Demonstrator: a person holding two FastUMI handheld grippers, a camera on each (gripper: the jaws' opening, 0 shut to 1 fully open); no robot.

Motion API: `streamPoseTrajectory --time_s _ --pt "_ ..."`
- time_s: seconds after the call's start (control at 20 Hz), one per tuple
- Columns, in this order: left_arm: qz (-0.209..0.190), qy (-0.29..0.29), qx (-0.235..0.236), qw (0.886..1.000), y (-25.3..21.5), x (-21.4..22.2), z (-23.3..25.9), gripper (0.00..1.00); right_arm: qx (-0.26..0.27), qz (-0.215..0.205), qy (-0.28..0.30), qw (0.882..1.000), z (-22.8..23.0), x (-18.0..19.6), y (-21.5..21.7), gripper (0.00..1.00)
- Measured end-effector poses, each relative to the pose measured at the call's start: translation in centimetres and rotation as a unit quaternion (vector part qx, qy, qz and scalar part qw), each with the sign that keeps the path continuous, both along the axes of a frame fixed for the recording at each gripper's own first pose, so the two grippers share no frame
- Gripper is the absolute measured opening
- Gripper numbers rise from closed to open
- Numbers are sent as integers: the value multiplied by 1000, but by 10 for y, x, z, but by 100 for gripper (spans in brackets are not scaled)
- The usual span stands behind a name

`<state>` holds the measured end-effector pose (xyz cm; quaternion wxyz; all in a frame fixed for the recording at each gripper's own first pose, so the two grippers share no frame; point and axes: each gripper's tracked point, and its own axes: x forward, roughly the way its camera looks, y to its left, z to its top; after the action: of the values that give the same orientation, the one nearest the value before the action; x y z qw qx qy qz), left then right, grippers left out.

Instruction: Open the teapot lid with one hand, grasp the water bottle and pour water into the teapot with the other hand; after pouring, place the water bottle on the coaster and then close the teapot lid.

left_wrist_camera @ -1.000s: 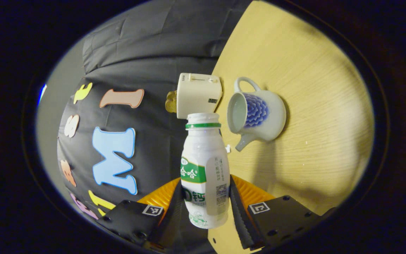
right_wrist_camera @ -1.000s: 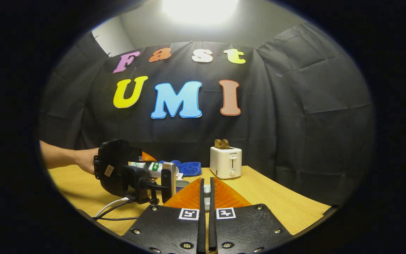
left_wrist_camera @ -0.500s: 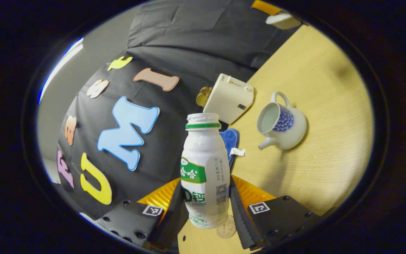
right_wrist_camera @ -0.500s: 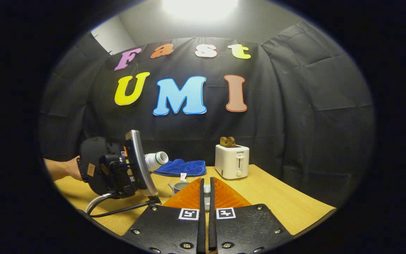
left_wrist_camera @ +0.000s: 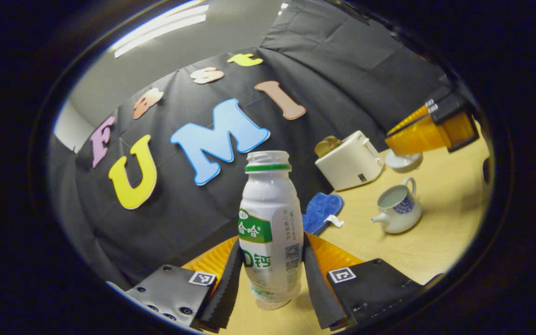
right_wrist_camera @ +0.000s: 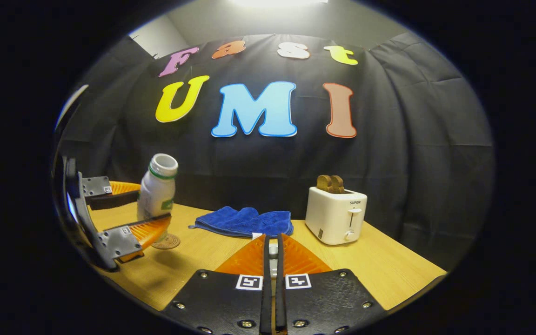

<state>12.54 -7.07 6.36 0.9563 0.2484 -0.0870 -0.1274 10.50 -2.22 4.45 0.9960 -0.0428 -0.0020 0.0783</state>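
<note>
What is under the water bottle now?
The round coaster lies on the table just below the water bottle, which the left tongs hold. Whether the bottle's base touches it is unclear; part of the coaster is covered.

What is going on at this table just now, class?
A person works two handheld grippers. The left gripper is shut on the open water bottle, nearly upright just above the coaster. The right gripper holds the teapot lid up, off the open teapot. A toaster and a blue cloth sit behind. Bottle not yet set down; lid still off.
</note>
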Motion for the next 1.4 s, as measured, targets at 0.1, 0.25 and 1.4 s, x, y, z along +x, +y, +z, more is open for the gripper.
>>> streamPoseTrajectory --time_s 0.1,0.25,1.4 --pt "-3 20 -77 997 16 3 6 80 -1 0 11 1000 -9 13 4 4" --pt "-16 62 -184 981 41 11 10 73 -3 -1 27 1000 -23 27 10 4" --pt "14 130 -248 960 101 73 -35 73 43 -4 21 999 -24 26 0 42"
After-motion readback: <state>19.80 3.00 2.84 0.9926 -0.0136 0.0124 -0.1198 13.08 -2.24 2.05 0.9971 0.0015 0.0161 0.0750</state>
